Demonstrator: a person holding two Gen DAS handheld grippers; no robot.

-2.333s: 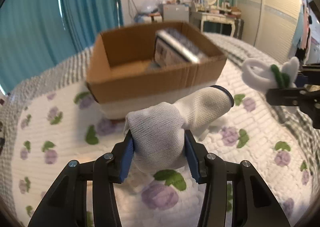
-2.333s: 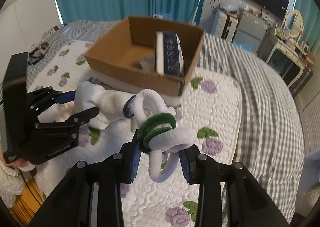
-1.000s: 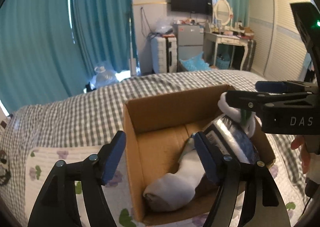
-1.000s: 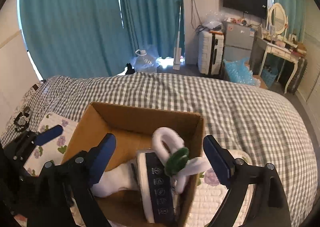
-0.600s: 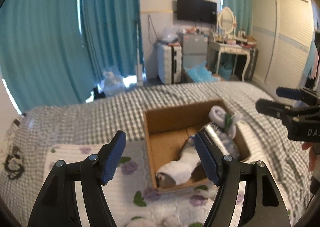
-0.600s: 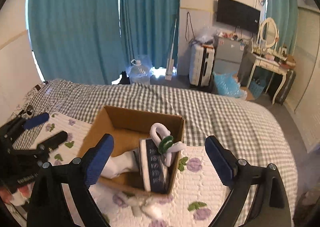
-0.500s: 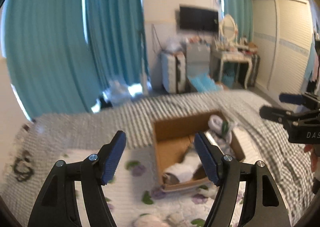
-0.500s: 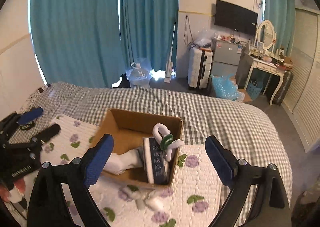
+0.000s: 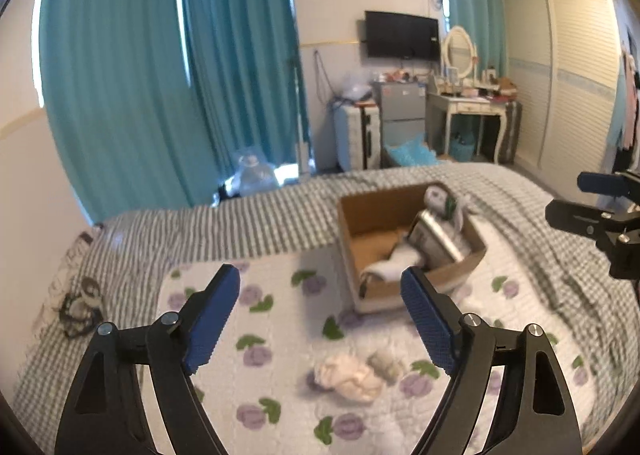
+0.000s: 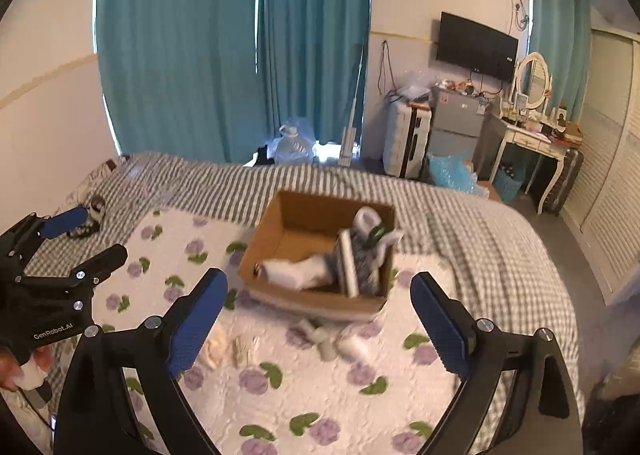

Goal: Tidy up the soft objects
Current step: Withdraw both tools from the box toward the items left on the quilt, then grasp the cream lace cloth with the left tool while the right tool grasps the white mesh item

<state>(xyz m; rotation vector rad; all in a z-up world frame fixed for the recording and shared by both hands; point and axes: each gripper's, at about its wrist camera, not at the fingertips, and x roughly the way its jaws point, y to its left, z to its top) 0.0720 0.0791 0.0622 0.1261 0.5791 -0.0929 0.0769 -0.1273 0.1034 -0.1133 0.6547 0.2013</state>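
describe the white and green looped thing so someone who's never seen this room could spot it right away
Find the bed, then the open cardboard box on its flowered quilt. The looped thing sticks up at the box's far right corner, beside an upright dark packet. Only it has white fuzzy rings with a green band; the white sock lies flat.

Open quilt (image 10: 332, 395) below both spread tools, small soft bundles (image 10: 340, 341) scattered before the filled box (image 10: 320, 297).
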